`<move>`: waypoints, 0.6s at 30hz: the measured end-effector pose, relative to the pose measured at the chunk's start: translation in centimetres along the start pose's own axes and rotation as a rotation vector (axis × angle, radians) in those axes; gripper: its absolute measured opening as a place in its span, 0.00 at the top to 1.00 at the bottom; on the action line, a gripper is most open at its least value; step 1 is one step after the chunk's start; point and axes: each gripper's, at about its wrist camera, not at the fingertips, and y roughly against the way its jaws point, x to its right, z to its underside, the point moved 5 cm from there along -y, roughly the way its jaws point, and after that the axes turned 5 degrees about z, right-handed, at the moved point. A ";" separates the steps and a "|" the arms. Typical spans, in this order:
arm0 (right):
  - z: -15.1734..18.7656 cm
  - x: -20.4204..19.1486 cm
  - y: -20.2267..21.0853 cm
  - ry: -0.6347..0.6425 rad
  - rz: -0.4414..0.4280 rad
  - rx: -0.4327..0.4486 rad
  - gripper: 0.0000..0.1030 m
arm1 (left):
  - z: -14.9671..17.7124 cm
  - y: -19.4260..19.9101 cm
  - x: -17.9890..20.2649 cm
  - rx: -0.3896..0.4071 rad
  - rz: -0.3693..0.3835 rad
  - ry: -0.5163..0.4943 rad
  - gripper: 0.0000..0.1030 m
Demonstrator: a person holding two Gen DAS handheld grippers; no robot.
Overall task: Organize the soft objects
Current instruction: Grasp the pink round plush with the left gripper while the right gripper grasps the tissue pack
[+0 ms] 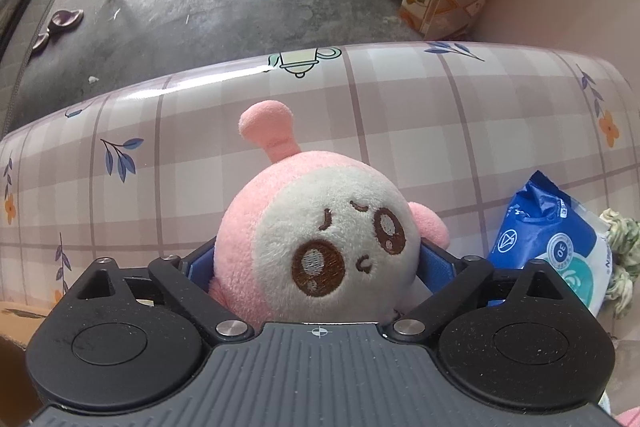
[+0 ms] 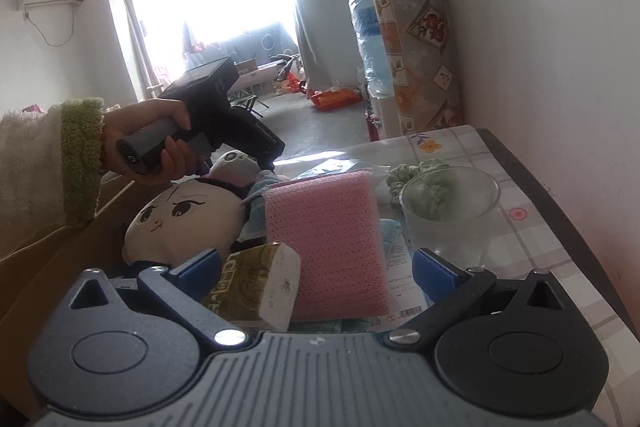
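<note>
**Plush pinched, sponge between spread fingers**

Left hand-held gripper (image 1: 318,267) pinching pink plush (image 1: 316,247) above checked surface (image 1: 400,115); wipes pack (image 1: 556,247) just right. Right hand-held gripper (image 2: 316,271) spread around pink sponge (image 2: 328,247); doll (image 2: 180,223) left, glass (image 2: 452,211) right.

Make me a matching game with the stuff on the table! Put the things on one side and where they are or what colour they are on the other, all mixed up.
Things:
1. plush
2. sponge
3. scrunchie
4. wipes

Clues:
A. blue and white pack
B. pink, standing between the open fingers of the right gripper
C. squeezed in the left gripper
D. green, behind the glass

Pairs: 1-C, 2-B, 3-D, 4-A
</note>
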 end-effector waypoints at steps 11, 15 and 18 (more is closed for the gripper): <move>0.6 -1.4 -2.6 -0.027 0.000 -0.104 0.06 | 0.4 3.6 1.4 0.129 0.027 -0.039 0.11; 1.0 0.1 -2.2 -0.170 -0.019 -0.134 0.17 | 0.6 5.6 2.8 0.189 0.065 -0.085 0.11; 1.5 1.1 -2.1 -0.287 -0.065 -0.163 0.25 | 1.2 6.9 3.3 0.221 0.079 -0.112 0.11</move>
